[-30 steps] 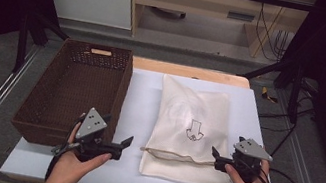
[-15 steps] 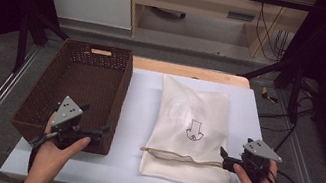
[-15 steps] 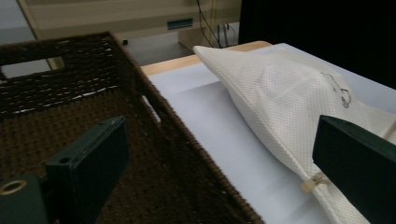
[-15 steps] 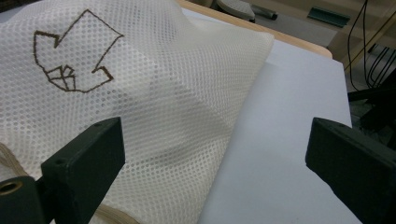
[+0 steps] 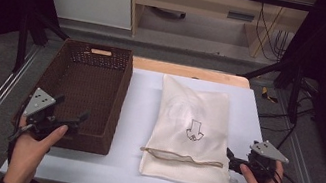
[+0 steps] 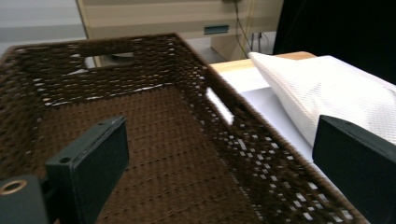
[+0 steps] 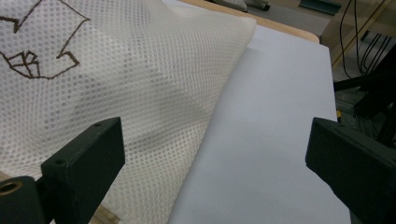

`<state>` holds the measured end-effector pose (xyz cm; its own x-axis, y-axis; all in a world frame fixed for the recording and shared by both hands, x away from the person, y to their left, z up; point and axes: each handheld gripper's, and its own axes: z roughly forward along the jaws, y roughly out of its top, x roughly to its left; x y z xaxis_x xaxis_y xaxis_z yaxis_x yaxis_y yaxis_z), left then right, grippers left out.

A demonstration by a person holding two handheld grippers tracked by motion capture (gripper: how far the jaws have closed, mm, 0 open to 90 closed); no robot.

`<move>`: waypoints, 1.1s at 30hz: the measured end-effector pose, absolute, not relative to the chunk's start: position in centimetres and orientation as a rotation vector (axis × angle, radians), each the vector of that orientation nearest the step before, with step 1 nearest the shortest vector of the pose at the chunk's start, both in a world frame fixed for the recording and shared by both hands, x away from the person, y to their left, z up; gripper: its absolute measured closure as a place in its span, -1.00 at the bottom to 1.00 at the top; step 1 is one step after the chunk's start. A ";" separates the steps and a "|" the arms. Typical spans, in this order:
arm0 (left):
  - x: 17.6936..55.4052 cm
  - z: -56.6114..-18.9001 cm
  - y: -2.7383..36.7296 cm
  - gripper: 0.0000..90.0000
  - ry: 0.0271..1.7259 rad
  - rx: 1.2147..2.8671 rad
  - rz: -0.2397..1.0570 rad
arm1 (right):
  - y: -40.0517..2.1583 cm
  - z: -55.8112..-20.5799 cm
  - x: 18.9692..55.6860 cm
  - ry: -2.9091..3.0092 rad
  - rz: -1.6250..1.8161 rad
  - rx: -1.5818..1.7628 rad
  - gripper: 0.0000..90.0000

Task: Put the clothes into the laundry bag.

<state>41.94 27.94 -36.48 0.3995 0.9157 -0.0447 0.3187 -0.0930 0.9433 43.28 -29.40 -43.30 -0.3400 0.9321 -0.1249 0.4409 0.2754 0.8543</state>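
Note:
A dark brown woven basket (image 5: 123, 92) stands empty on the left of the white table. To its right lies a white mesh bag (image 5: 188, 111) with a brown printed emblem (image 5: 193, 130) and a tan drawstring (image 5: 182, 157) near its front end. My left gripper (image 5: 75, 122) hovers open over the basket's front right corner; the left gripper view has the basket floor (image 6: 177, 154) between the jaws and the bag (image 6: 327, 93) off to the right. My right gripper (image 5: 233, 163) is open beside the bag's front right corner, and its own view shows the bag's mesh (image 7: 116, 79) by the left jaw.
The white tabletop (image 5: 138, 117) shows as a bare strip between basket and bag, and more bare surface (image 7: 271, 130) lies right of the bag. Metal frame rails run along both table sides. A wooden bench and cables sit beyond the far edge.
My left gripper has swung left, from the table strip beside the bag to above the basket's front corner. The right gripper drew back slightly to the right of the bag.

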 end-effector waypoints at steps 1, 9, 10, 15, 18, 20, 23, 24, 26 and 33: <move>42.0 -36.5 28.2 -0.91 1.115 1.631 0.731 | -29.5 -43.3 43.3 1.906 0.978 1.235 -0.88; 42.2 -36.8 29.7 -0.91 1.144 1.627 0.768 | -30.3 -43.6 43.4 1.890 0.973 1.258 -0.89; 42.2 -36.9 29.9 -0.91 1.149 1.623 0.769 | -30.4 -43.6 43.4 1.889 0.971 1.260 -0.89; 42.2 -37.1 31.0 -0.91 1.162 1.616 0.791 | -30.8 -43.8 43.5 1.885 0.970 1.267 -0.89; 42.2 -37.3 31.6 -0.91 1.171 1.620 0.806 | -31.1 -44.1 43.6 1.883 0.978 1.283 -0.89; 42.2 -37.4 32.0 -0.91 1.170 1.620 0.806 | -31.4 -44.4 43.7 1.880 0.979 1.289 -0.88; 42.2 -37.5 32.4 -0.91 1.179 1.620 0.819 | -31.6 -44.7 43.7 1.886 0.980 1.294 -0.88; 42.1 -37.6 32.5 -0.91 1.179 1.625 0.824 | -31.6 -44.8 43.7 1.893 0.980 1.296 -0.88; 42.2 -37.7 32.5 -0.91 1.180 1.643 0.838 | -31.7 -45.0 43.8 1.902 0.980 1.304 -0.88; 42.1 -37.8 31.8 -0.89 1.168 1.716 0.887 | -31.6 -45.6 43.7 1.951 0.933 1.305 -0.87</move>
